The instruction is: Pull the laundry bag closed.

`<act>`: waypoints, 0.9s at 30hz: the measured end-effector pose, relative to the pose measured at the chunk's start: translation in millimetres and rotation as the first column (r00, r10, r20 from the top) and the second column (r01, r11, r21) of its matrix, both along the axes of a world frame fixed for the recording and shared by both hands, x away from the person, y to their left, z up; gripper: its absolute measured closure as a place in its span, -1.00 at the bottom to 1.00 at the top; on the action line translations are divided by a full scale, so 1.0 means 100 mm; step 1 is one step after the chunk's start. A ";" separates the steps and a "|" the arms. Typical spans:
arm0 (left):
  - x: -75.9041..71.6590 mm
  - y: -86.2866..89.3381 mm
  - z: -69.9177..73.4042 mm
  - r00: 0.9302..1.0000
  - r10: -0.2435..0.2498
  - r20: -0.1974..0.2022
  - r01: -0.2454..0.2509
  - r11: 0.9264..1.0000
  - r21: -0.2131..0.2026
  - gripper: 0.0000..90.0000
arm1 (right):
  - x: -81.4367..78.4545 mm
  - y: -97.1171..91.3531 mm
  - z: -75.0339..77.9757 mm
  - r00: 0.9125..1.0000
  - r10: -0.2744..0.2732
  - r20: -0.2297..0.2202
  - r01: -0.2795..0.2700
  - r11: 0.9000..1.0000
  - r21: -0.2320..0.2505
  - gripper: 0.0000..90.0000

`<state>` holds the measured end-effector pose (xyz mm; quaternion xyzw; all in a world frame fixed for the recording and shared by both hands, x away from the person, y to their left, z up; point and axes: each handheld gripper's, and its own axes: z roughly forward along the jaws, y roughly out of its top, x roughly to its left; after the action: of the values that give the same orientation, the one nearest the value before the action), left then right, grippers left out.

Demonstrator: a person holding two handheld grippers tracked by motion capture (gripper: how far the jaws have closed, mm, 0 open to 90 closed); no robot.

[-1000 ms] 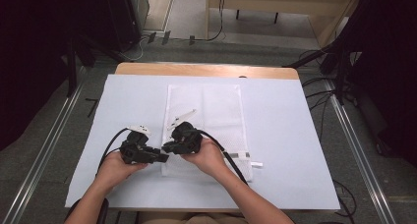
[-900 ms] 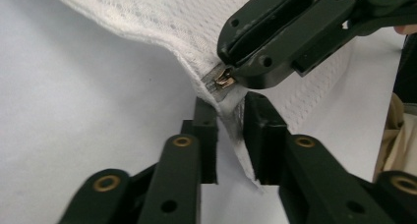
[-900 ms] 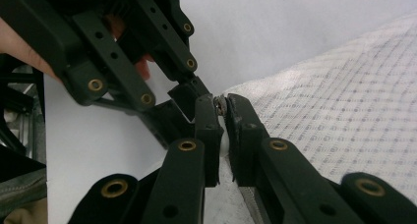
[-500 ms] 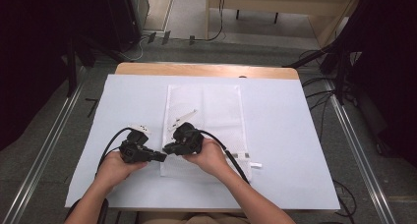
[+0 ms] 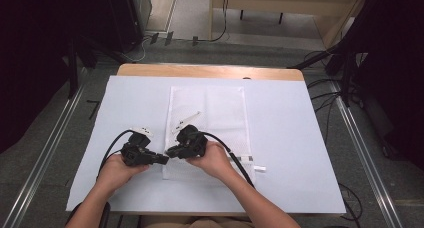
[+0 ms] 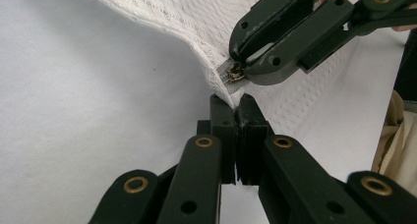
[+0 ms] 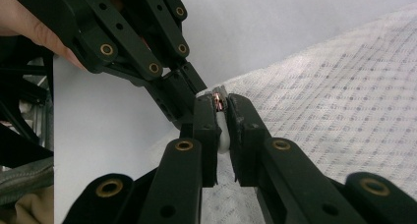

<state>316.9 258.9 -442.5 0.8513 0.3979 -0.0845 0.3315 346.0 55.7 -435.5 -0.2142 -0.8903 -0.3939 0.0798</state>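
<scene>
Lying flat on white sheet (image 5: 300,153) covering wooden table (image 5: 210,71): one white mesh laundry bag (image 5: 220,108), near-left corner lifted slightly between two grippers.

Judged light, soft, limp; mesh likely to sag and bunch where unsupported. Best taken at stiffer points: corner seam and metal zipper pull (image 7: 218,100), rather than open netting, which could snag.

Counted: bag, one; zipper pull, one; hand-held grippers, two; small white tags, one on bag (image 5: 186,120), one beside left gripper (image 5: 141,131).

Left gripper (image 6: 235,107): jaws just closing, now clenched on bag's corner edge, fabric pinched between tips.

Right gripper (image 7: 222,106): clamped on zipper pull at same corner, brass slider visible between pads (image 7: 241,117). Seen meeting tip to tip near front edge of table in high view.
</scene>
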 end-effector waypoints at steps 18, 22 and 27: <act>0.00 -0.01 0.00 1.000 -0.007 0.014 0.007 1.000 -0.011 0.92 | -0.04 0.00 0.02 0.999 0.032 0.041 -0.031 0.999 -0.022 0.91; 0.01 0.00 0.00 1.000 -0.007 0.008 0.008 1.000 -0.015 0.96 | -0.03 0.00 0.02 0.999 0.038 0.038 -0.037 0.999 -0.018 0.91; 0.00 0.00 0.01 1.000 -0.008 0.005 0.008 1.000 -0.014 0.97 | -0.03 -0.02 0.00 0.998 0.051 0.043 -0.050 0.999 -0.020 0.91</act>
<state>316.8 259.2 -441.6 0.8506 0.3931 -0.0865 0.3383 343.0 53.6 -435.5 -0.1838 -0.9007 -0.3877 0.0684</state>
